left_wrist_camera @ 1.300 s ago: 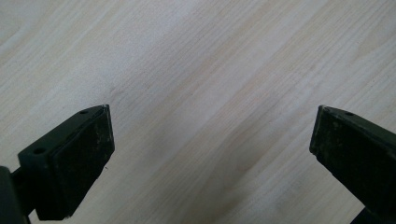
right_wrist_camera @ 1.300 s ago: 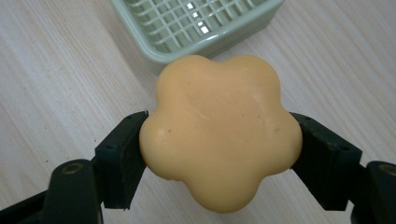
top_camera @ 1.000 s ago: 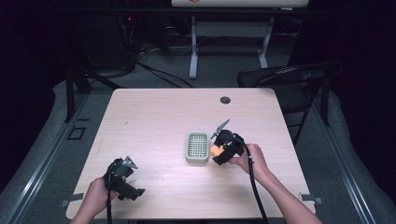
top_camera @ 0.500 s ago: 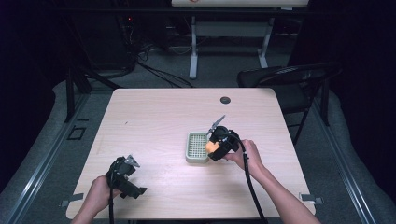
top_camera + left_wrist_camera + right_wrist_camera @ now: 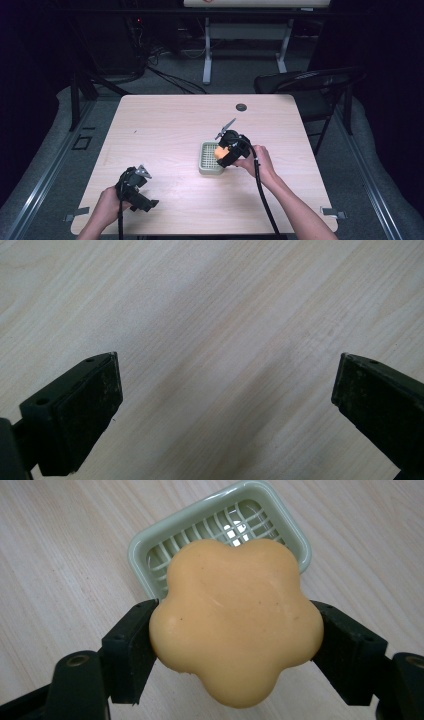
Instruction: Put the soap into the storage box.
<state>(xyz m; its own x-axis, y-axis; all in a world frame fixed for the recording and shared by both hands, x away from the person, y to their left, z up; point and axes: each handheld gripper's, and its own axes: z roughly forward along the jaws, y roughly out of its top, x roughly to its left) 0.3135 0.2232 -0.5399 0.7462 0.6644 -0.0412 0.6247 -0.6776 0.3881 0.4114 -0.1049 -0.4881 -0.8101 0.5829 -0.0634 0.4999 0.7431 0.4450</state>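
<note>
**Flower-shaped soap held over the green tray**

Near the table's (image 5: 165,125) front left corner, the left gripper (image 5: 134,186) rests low over bare wood in the person's left hand (image 5: 107,202). Its jaws stand wide apart with nothing between them.

Further in, right of the table's middle, the right hand (image 5: 260,162) holds the right gripper (image 5: 232,645). Its jaws press on both sides of an orange, flower-shaped soap (image 5: 235,630), which is lifted clear of the wood. In the high view the soap (image 5: 220,150) sits at the right edge of a pale green slotted tray (image 5: 206,162). In the right gripper view the tray (image 5: 145,545) lies just behind and below the soap.

Close to the far edge lies a small dark round cap (image 5: 241,107).
</note>
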